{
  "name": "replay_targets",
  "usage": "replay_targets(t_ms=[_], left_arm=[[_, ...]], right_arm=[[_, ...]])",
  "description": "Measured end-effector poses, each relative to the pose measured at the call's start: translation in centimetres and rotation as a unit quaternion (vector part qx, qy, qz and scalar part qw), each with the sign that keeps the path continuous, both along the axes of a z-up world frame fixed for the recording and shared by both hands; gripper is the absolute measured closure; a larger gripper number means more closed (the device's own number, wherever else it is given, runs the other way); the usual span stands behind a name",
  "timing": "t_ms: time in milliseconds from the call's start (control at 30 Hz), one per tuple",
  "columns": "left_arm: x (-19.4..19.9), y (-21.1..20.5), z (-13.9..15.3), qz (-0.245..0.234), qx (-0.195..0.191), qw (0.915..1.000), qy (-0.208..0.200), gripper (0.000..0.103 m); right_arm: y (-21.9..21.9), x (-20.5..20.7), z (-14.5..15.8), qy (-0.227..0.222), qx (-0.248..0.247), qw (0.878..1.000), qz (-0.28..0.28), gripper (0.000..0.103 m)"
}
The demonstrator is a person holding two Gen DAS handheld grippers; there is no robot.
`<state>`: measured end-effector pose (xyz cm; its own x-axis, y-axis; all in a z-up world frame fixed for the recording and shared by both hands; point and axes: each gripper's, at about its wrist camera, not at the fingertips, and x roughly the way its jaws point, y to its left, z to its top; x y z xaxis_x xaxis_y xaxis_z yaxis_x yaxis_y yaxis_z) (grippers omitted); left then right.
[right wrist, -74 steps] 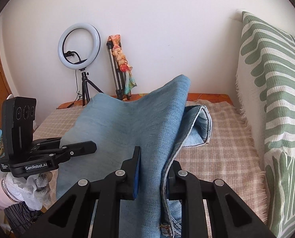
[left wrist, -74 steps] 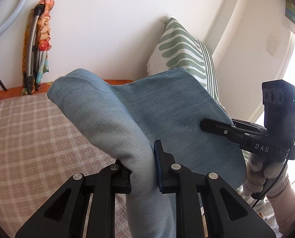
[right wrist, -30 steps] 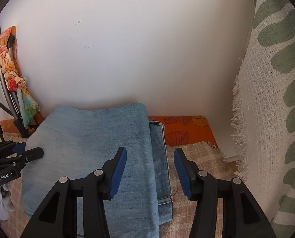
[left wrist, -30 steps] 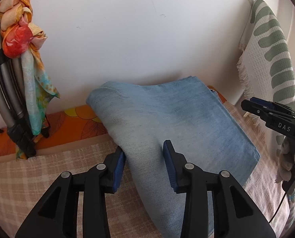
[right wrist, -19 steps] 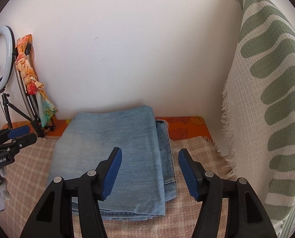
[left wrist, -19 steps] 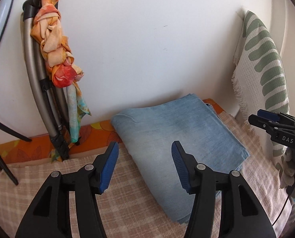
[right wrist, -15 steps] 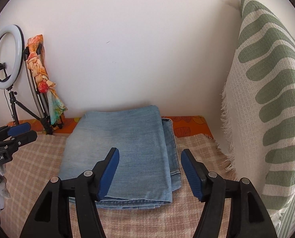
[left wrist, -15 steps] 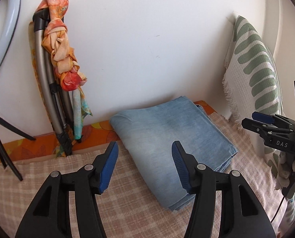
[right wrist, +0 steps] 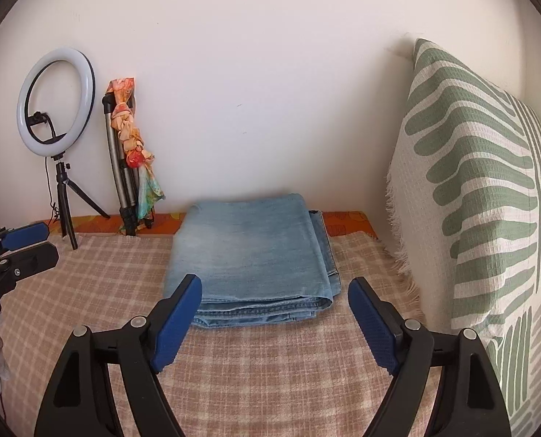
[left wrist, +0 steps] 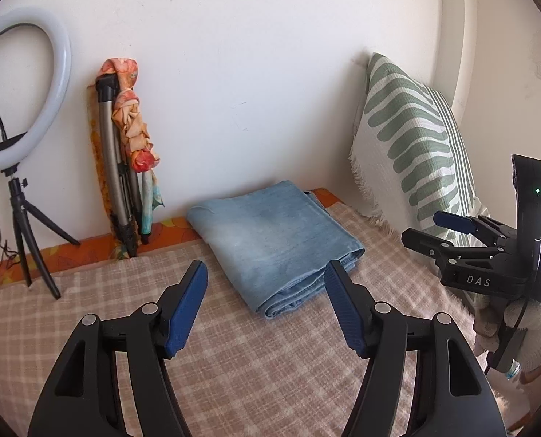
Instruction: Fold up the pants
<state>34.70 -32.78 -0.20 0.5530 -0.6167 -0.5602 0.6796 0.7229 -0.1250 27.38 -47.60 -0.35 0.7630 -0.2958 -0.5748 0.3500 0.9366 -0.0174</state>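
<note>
The light blue denim pants (left wrist: 270,240) (right wrist: 252,255) lie folded in a flat rectangular stack on the checked blanket (left wrist: 234,357) (right wrist: 270,371), close to the back wall. My left gripper (left wrist: 265,273) hovers above the blanket short of the pants, its jaws opening, with nothing between them. My right gripper (right wrist: 274,287) also hangs back from the stack's near edge, jaws opening and empty. The right gripper (left wrist: 421,227) shows at the right of the left wrist view, held by a gloved hand (left wrist: 514,324). The left gripper (right wrist: 44,240) shows at the left edge of the right wrist view.
A green-and-white patterned pillow (left wrist: 416,145) (right wrist: 481,189) leans upright at the right of the pants. A ring light on a small tripod (left wrist: 23,109) (right wrist: 55,102) and a folded tripod wrapped in a colourful scarf (left wrist: 128,138) (right wrist: 132,145) stand against the white wall at the left.
Both grippers let go of the pants, opened wider and drew back and up from them. The pants now lie folded and still on the blanket, farther away in both views.
</note>
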Motion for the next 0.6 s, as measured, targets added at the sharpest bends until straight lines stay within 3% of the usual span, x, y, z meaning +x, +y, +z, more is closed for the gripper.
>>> replay_targets(t_ms=[200,600], left_arm=[[-3.6,3.4,0.4,-0.001,-0.015,0.9999,0.002,0.024],[-9.6,9.2,-0.5,0.020,0.003,0.9997,-0.011,0.021]], right_arm=[[3.9,-3.5,-0.5,-0.004,-0.011,1.000,-0.012,0.003],[10.3,-7.8,-1.0,-0.026,-0.028,0.999,-0.022,0.000]])
